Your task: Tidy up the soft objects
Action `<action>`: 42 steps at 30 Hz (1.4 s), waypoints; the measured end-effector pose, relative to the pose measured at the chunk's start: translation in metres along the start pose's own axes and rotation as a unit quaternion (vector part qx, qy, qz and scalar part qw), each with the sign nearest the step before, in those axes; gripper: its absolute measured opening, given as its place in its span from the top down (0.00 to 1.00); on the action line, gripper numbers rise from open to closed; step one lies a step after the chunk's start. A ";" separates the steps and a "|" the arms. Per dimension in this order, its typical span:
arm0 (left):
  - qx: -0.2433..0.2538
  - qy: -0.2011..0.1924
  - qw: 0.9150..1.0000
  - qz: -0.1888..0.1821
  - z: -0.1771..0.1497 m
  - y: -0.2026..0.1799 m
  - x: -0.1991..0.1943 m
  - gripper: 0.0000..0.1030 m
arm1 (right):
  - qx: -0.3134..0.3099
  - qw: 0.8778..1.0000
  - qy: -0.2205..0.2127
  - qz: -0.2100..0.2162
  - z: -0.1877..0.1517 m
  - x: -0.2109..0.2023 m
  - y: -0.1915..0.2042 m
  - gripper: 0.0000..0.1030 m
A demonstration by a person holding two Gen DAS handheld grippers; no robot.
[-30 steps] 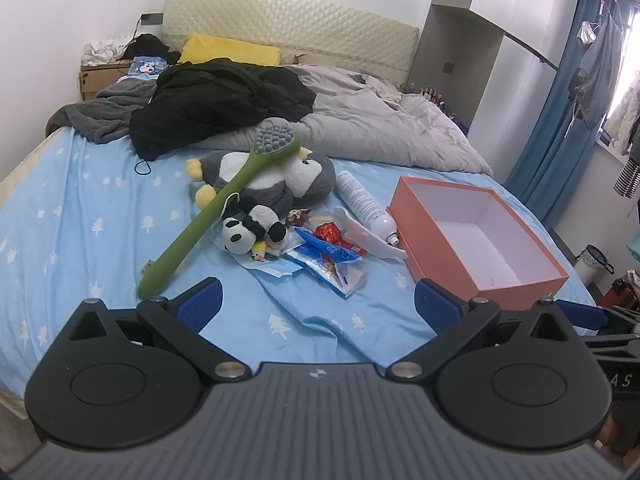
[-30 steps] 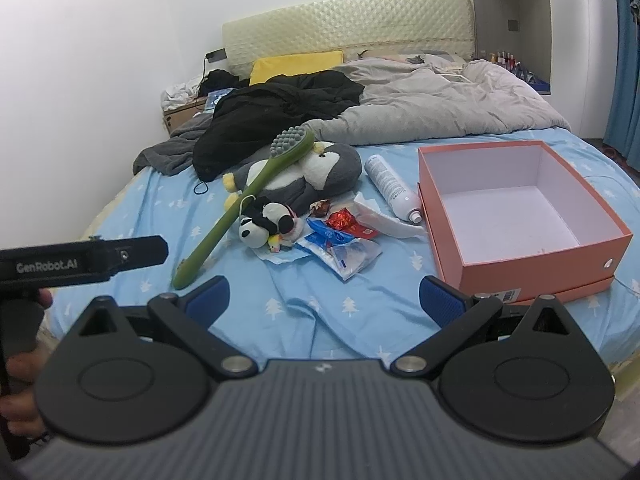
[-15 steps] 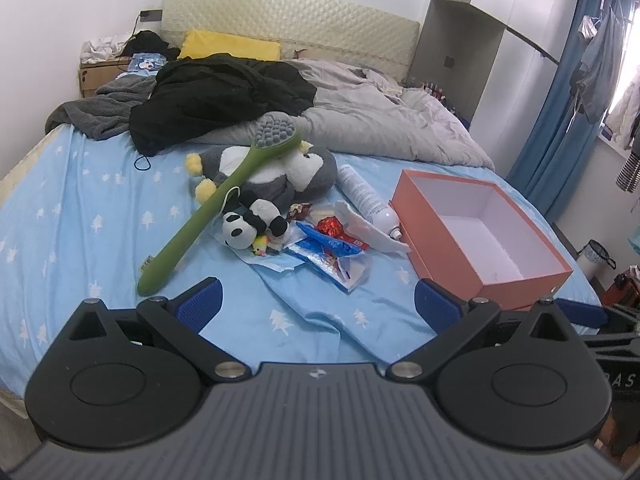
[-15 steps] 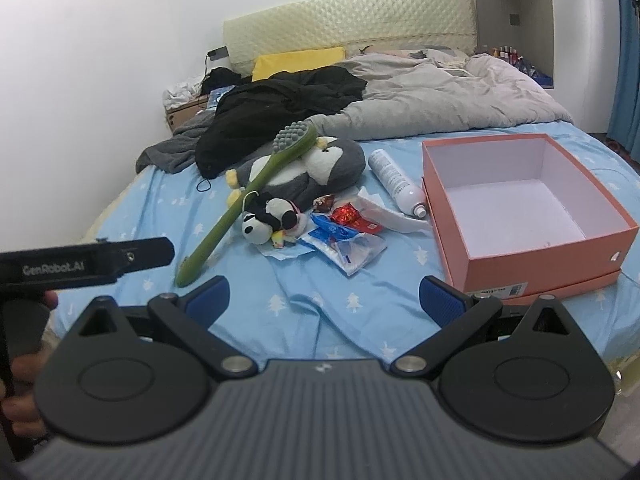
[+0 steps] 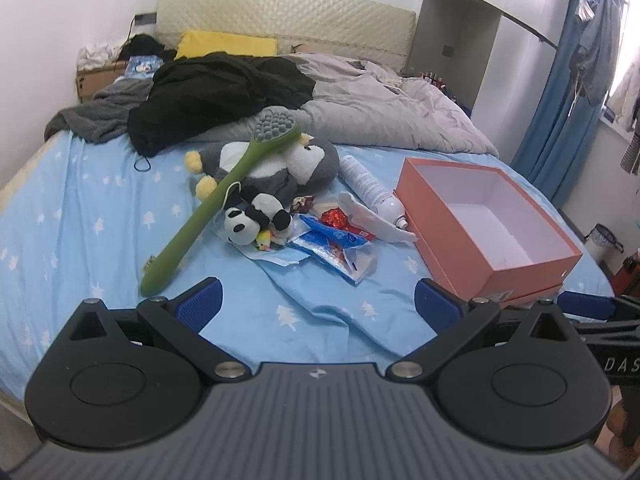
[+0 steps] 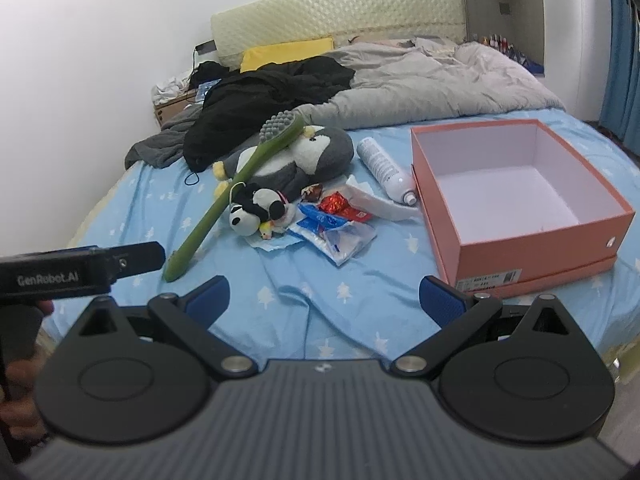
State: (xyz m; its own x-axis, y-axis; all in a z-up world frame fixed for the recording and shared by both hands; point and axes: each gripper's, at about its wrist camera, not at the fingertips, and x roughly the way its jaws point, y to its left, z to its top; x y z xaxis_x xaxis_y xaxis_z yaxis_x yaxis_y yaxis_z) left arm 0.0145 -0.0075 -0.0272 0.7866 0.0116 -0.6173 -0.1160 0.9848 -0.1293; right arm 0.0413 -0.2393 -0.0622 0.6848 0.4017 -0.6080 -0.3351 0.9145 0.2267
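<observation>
A grey and white penguin plush (image 5: pixel 292 168) (image 6: pixel 308 158) lies mid-bed on the blue sheet. A small panda plush (image 5: pixel 254 224) (image 6: pixel 256 210) rests just in front of it. A long green brush (image 5: pixel 224 196) (image 6: pixel 240 184) leans across both. An empty orange box (image 5: pixel 488 216) (image 6: pixel 516 196) sits open to the right. My left gripper (image 5: pixel 318 306) is open and empty, well short of the toys. My right gripper (image 6: pixel 324 296) is likewise open and holds nothing. The left gripper's body (image 6: pixel 80 268) shows at the left edge of the right wrist view.
Snack wrappers (image 5: pixel 336 244) (image 6: pixel 332 228), a white spray bottle (image 5: pixel 370 192) (image 6: pixel 384 168) and a crumpled tissue (image 5: pixel 372 216) lie between the toys and the box. A black garment (image 5: pixel 216 96) and grey duvet (image 5: pixel 380 120) cover the bed's far half. Blue curtains (image 5: pixel 560 120) hang at right.
Both grippers have eased a little closer to the bed and tilted slightly; the toys and box sit a bit lower and larger in view. Nothing on the bed has moved.
</observation>
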 end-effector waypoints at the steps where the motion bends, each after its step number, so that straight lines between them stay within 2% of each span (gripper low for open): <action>1: 0.005 -0.002 1.000 0.001 -0.001 -0.001 0.000 0.00 | 0.003 1.000 0.002 0.001 0.000 0.000 0.000 0.00; 6: 0.016 0.000 1.000 0.003 -0.005 -0.005 0.004 0.00 | 0.000 1.000 0.006 -0.013 -0.002 0.001 0.000 0.00; 13: 0.019 0.004 1.000 0.000 -0.010 -0.003 0.014 0.00 | 0.011 1.000 0.012 0.004 -0.007 0.004 -0.007 0.00; 17: 0.027 -0.002 1.000 0.006 -0.013 -0.004 0.017 0.00 | 0.021 1.000 0.016 0.004 -0.011 0.009 -0.011 0.04; 25: -0.001 0.001 1.000 -0.007 -0.019 0.005 0.031 0.00 | 0.032 0.999 0.020 0.007 -0.013 0.018 -0.015 0.04; 42: -0.049 0.033 0.998 0.017 -0.024 0.038 0.101 0.00 | 0.015 0.998 0.060 0.030 -0.006 0.083 -0.019 0.04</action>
State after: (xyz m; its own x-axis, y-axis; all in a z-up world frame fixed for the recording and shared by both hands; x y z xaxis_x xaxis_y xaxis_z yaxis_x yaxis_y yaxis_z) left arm 0.0752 0.0265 -0.1133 0.7395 0.0305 -0.6724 -0.2042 0.9621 -0.1809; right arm 0.1013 -0.2238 -0.1215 0.5806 0.4488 -0.6793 -0.3521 0.8907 0.2875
